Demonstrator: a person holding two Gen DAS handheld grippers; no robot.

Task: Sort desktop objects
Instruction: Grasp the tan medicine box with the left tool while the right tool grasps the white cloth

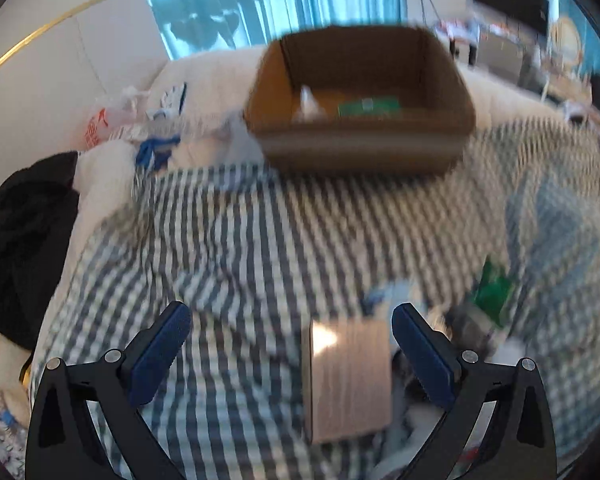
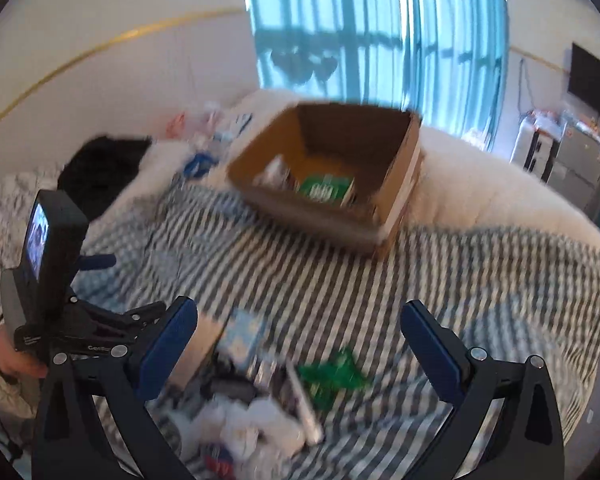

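Note:
My left gripper [image 1: 292,312] is open over a striped cloth [image 1: 260,232]. A small flat cardboard box [image 1: 348,376] lies on the cloth below its jaws, nearer the right finger, and no pad touches it. A green packet [image 1: 494,288] lies to the right. My right gripper [image 2: 300,308] is open too, above a blurred heap: a green packet [image 2: 332,376], a light blue box [image 2: 242,336], the small cardboard box [image 2: 202,344] and white crumpled wrappers [image 2: 252,428]. Beyond stands a large open carton [image 1: 360,136] [image 2: 396,204] holding a green packet [image 2: 324,188] and a white item.
A black garment [image 1: 24,240] and plastic bags [image 1: 112,120] lie at the far left on a white padded surface [image 2: 480,188]. In the right wrist view a hand [image 2: 4,354] holds the left tool, whose camera housing [image 2: 56,240] rises at the left. Blue curtains hang behind.

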